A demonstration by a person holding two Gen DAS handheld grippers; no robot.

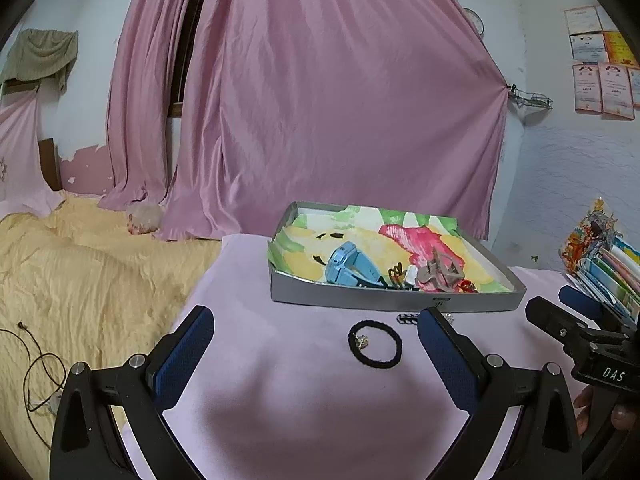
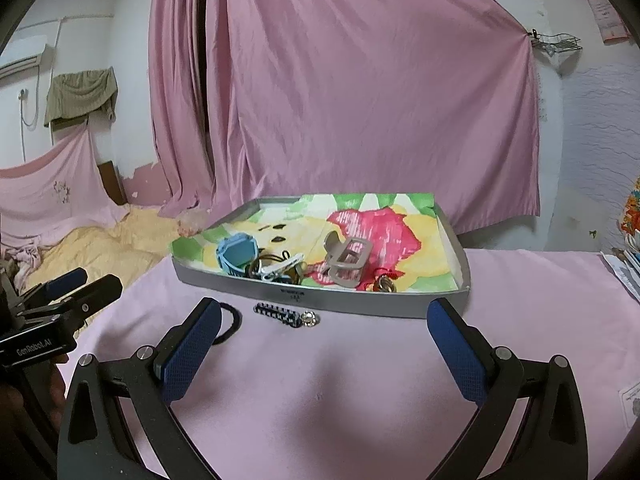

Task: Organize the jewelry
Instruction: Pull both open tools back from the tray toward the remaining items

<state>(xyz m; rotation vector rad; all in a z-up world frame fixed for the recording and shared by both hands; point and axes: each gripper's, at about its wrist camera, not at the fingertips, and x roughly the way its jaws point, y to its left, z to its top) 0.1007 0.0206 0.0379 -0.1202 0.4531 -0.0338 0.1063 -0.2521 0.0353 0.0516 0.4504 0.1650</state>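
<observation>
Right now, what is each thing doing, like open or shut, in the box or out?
Left gripper: open, holding nothing.
Right gripper: open, holding nothing.
Box: open, no lid on it.
Blue watch: in the box.
Grey hair claw: in the box.
Black hair tie: out on the pink cloth.
Beaded bracelet: out on the cloth, before the box.

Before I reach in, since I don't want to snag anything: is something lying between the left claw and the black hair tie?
Nothing visible. The black hair tie lies on bare pink cloth ahead of the open left claw, near its right finger.
</observation>
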